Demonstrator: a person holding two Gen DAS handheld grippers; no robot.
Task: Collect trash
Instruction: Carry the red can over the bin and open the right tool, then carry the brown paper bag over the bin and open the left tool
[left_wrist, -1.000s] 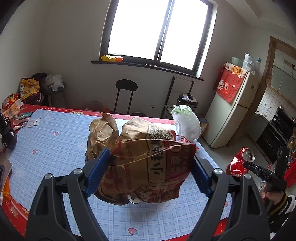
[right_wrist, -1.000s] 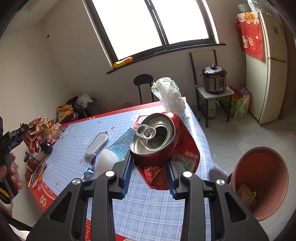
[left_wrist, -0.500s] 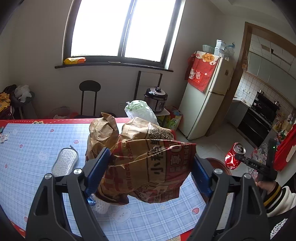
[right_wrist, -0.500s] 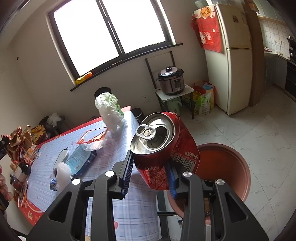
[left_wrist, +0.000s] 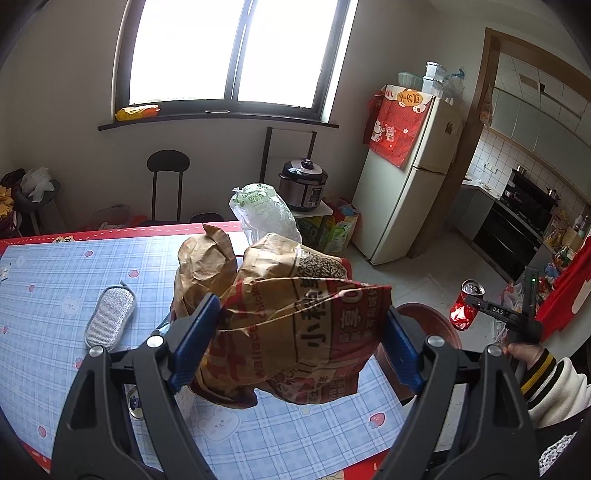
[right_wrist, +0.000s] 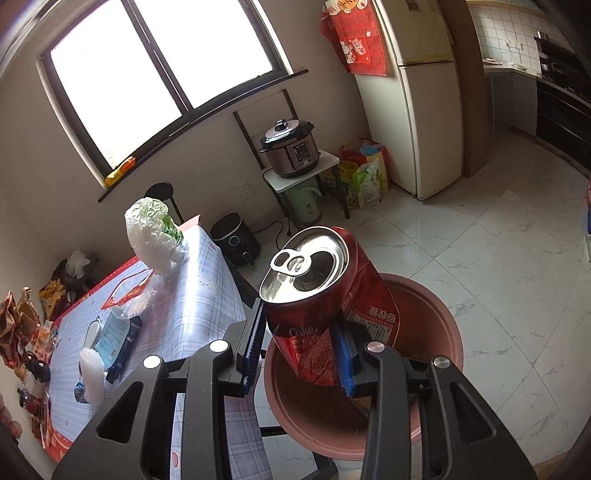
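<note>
Left wrist view: the left tool (left_wrist: 295, 347) is clamped wide on a crumpled brown and red paper bag (left_wrist: 280, 317), held above the table (left_wrist: 55, 280).
Right wrist view: the right tool (right_wrist: 301, 350) grips a dented red cola can (right_wrist: 321, 295) by its lower part; its jaws have just been opening a little, and the can is still between the pads.
Can's place: tilted, open top toward the camera, directly above the pink bin (right_wrist: 443, 332) that stands on the floor just beside the table's end.
Same can from the left: small and red (left_wrist: 466, 304) at the right edge, held out by the person's hand (left_wrist: 522, 352) in a striped cuff.
On the table: a silvery pouch (left_wrist: 109, 317), a white and green plastic bag (left_wrist: 264, 212) standing at the far end, a clear red-edged wrapper (right_wrist: 129, 295), a blue packet (right_wrist: 118, 336) and a white foam piece (right_wrist: 90, 365).
Around the bin: bare floor tiles (right_wrist: 498, 258); a black appliance (right_wrist: 234, 240) stands by the wall beyond the table's end.
Beyond: a pressure cooker (right_wrist: 290, 147) on a small stand, a fridge (left_wrist: 410, 177) with a red cloth, a black stool (left_wrist: 168, 173) under the window.
</note>
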